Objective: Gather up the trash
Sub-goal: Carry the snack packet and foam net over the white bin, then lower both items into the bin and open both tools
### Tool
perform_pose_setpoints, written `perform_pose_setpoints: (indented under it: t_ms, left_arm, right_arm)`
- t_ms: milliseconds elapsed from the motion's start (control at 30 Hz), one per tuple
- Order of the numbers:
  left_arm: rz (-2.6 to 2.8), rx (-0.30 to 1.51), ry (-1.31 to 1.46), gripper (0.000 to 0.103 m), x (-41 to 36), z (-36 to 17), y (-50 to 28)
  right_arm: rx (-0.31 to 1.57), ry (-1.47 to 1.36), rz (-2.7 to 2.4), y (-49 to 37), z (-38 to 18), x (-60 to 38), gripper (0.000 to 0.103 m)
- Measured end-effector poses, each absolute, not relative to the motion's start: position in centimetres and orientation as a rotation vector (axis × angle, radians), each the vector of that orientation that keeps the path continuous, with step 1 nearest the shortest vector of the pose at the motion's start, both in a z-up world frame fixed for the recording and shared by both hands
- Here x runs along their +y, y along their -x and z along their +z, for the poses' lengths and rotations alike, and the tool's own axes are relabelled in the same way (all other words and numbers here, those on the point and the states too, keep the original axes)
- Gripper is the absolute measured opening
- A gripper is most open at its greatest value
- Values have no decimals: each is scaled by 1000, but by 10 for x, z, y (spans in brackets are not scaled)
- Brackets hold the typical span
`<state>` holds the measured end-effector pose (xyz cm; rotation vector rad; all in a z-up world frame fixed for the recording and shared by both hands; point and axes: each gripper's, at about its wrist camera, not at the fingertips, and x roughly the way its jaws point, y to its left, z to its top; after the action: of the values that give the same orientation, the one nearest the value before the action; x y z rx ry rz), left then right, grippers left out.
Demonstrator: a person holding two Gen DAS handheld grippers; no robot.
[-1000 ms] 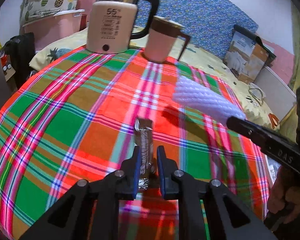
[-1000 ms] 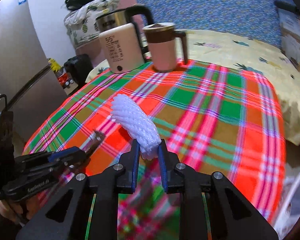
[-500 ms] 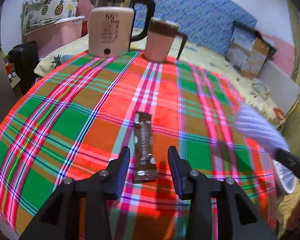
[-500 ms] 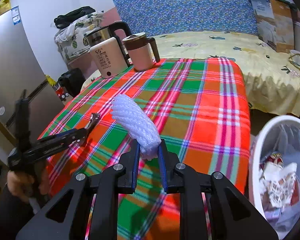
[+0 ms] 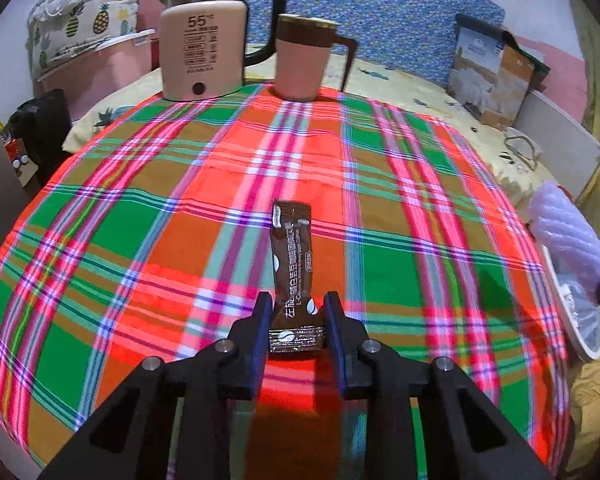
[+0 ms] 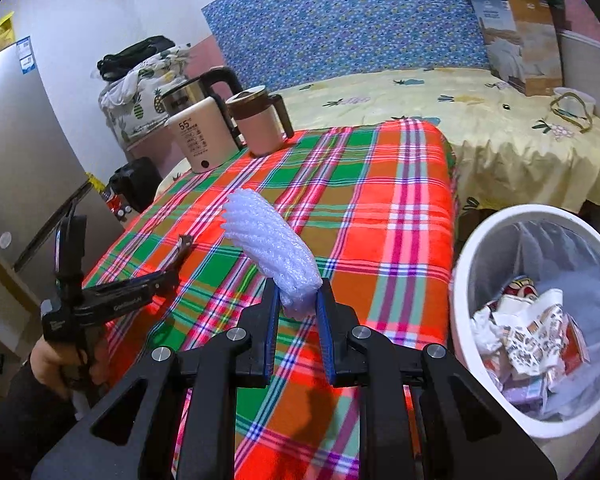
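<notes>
Right gripper [image 6: 297,300] closed on the near end of a white foam net sleeve [image 6: 269,244], held above the plaid tablecloth [image 6: 380,216]. To the right, beside the table, a white trash bin [image 6: 472,248] with crumpled wrappers inside. At left, the left gripper [image 6: 182,245] in a hand [image 6: 66,364], low over the cloth; kettle [image 6: 198,136] and pink mug [image 6: 260,128] at the far edge.

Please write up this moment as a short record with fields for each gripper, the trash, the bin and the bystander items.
left gripper: jaws closing around brown sachet lying on plaid tablecloth
right gripper: shut on white foam net, above the cloth
bin: white, lined, beside the table, already holds wrappers
bystanders: kettle, pink mug, at the far edge
</notes>
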<state>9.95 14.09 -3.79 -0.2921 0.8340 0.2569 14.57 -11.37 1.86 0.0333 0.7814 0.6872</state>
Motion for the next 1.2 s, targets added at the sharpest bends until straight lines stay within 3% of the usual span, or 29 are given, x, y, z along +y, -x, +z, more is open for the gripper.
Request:
perform_pose_setpoints:
  t_ms: [1200]
  left_arm:
    - [-230,776,139,27,-61,20,-150]
  right_arm:
    - [734,-195,306,-145,18,-264,20]
